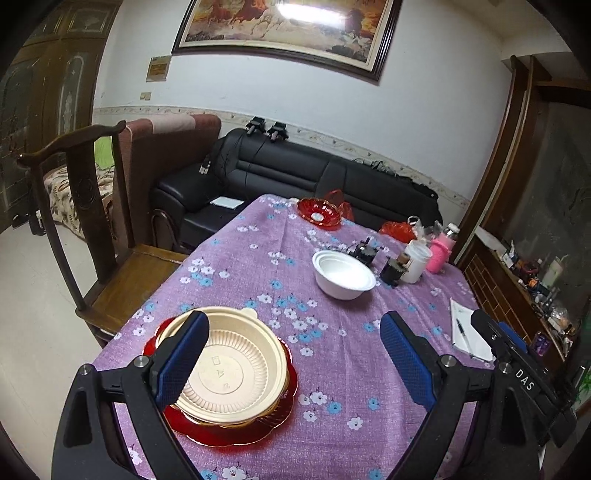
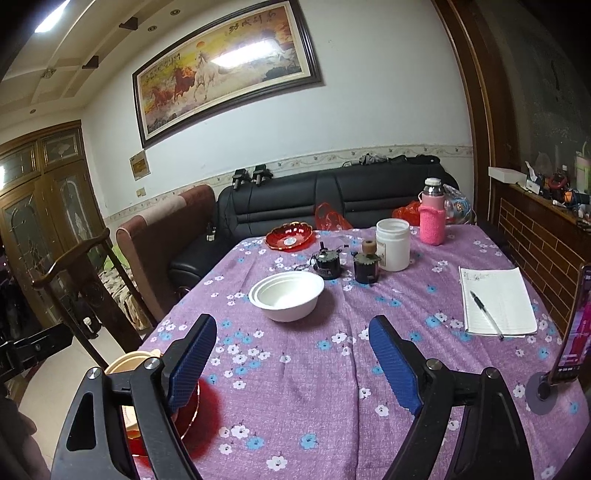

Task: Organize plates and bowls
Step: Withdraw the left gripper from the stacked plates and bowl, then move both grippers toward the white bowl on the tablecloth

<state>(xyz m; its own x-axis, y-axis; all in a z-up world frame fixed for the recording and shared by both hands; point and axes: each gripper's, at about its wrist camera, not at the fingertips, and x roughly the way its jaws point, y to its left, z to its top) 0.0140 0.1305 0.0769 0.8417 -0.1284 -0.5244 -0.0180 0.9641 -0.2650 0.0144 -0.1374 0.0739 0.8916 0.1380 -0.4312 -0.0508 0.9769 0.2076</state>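
Over the table (image 2: 295,387), both grippers' jaws wide open w/ nothing held, cream bowl (image 1: 236,369) on red plate (image 1: 258,424).

Dim room – picture glare (image 2: 240,55) – fisheye-warped edges

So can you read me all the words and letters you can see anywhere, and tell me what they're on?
"DAS": white letters on the black body of the other tongs, at the right of the left wrist view.
Four brush-written characters on the framed horse painting: too blurred to read.
Handwriting atop the white lined notepad: too small.
Embossed marks inside the cream plastic ribbed bowl: unreadable.
Label on the white plastic jar: unreadable.
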